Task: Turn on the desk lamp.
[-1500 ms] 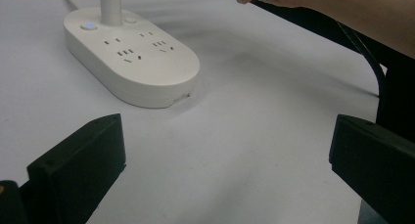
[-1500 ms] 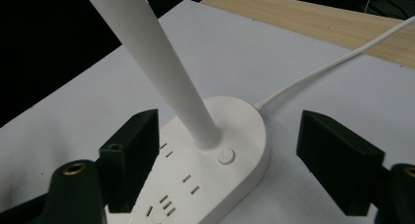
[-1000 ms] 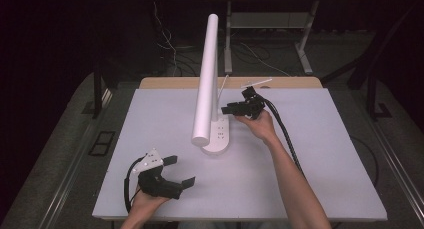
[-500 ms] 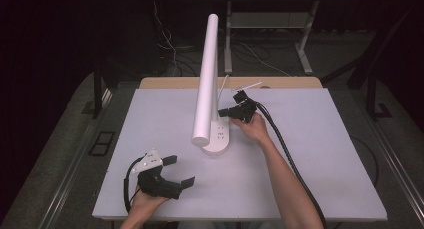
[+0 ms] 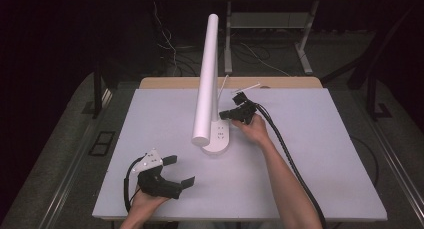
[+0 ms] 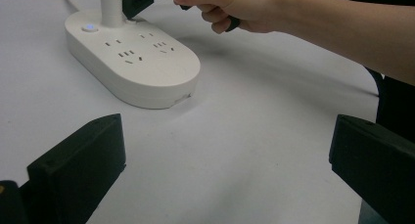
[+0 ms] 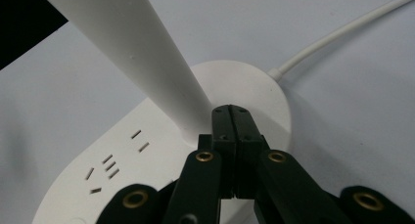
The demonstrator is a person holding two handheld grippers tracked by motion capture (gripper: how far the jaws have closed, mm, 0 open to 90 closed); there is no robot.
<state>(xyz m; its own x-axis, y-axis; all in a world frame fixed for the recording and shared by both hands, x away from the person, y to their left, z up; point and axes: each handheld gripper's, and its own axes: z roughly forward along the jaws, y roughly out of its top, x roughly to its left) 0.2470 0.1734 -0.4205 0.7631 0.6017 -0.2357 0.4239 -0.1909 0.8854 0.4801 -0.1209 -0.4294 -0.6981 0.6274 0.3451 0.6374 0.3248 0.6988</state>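
A white desk lamp stands mid-table, its long tube [image 5: 207, 74] rising from an oval base [image 5: 218, 139] with socket slots on top. My right gripper [image 5: 223, 115] reaches in from the right, low over the base. Its jaws are pressed together with nothing between them, and the tips [image 7: 231, 111] sit right beside the foot of the lamp's stem [image 7: 147, 53]. My left gripper [image 5: 179, 170] rests near the table's front left, jaws wide apart and empty. In the left gripper view [image 6: 225, 150] it looks toward the base [image 6: 142, 62] and the right hand [image 6: 235, 9].
The lamp's white cord [image 7: 337, 35] runs off the back of the base. A small lit button [image 6: 89, 27] sits on the base near the stem. The pale table top [image 5: 310, 154] ends at a wooden strip at the back; cables and desk legs lie beyond.
My right gripper has edged left and closer to the lamp's stem. The left hand has stayed where it was.
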